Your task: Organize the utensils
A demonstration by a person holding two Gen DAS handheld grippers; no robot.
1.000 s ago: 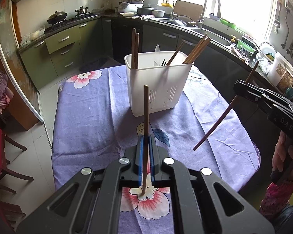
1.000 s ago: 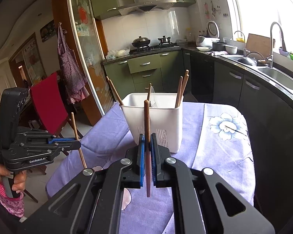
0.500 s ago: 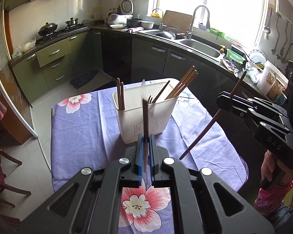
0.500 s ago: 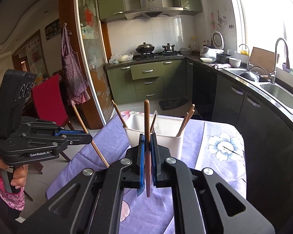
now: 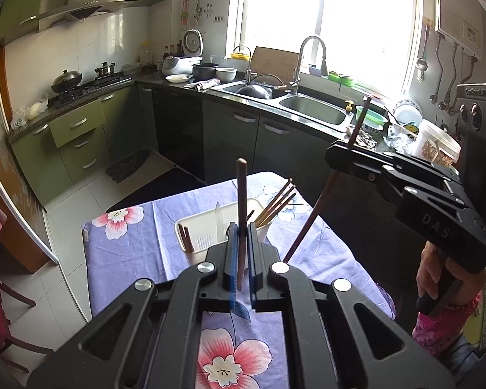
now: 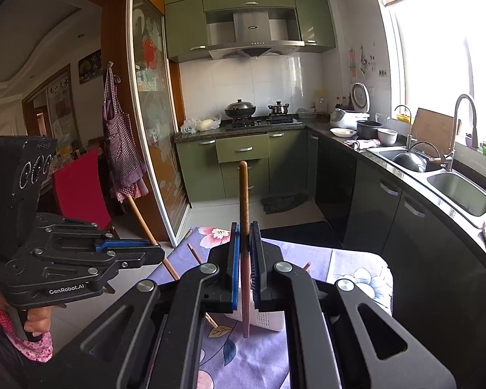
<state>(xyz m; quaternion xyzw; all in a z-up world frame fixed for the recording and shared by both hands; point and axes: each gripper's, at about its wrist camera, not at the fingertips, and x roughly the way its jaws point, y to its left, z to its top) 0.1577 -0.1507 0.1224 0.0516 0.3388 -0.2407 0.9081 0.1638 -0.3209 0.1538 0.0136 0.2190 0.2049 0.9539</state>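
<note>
The left gripper (image 5: 239, 246) is held high above the table (image 5: 139, 246), its fingers pointing forward and slightly down over the near end of the floral cloth. Its blue-lined jaws are clamped on a dark chopstick (image 5: 241, 207) that stands almost upright between them, the top well above the fingertips and the lower end showing just below them.

In the left view the right gripper (image 5: 335, 155) reaches in from the right, level and pointing left, gripped from below by a hand (image 5: 437, 278) in a pink patterned sleeve. It too is closed on a chopstick, this stick (image 5: 311, 217) leaning so that its top tilts right toward the sink (image 5: 314, 110) and its lower tip hangs above the right edge of the table. The right wrist view shows the same grip head-on: jaws together on the stick, which rises upright past the fingertips.

The holder (image 5: 197, 236), a white slotted box, stands on the cloth just beyond the left gripper's fingertips, partly hidden by them. A bunch of chopsticks (image 5: 277, 201) leans out of its right end and a pair (image 5: 186, 238) leans at its left end. Both held chopsticks are above the table and outside the holder.

In the right view the left gripper sits at the left, level, its chopstick slanting down toward the table.
</note>
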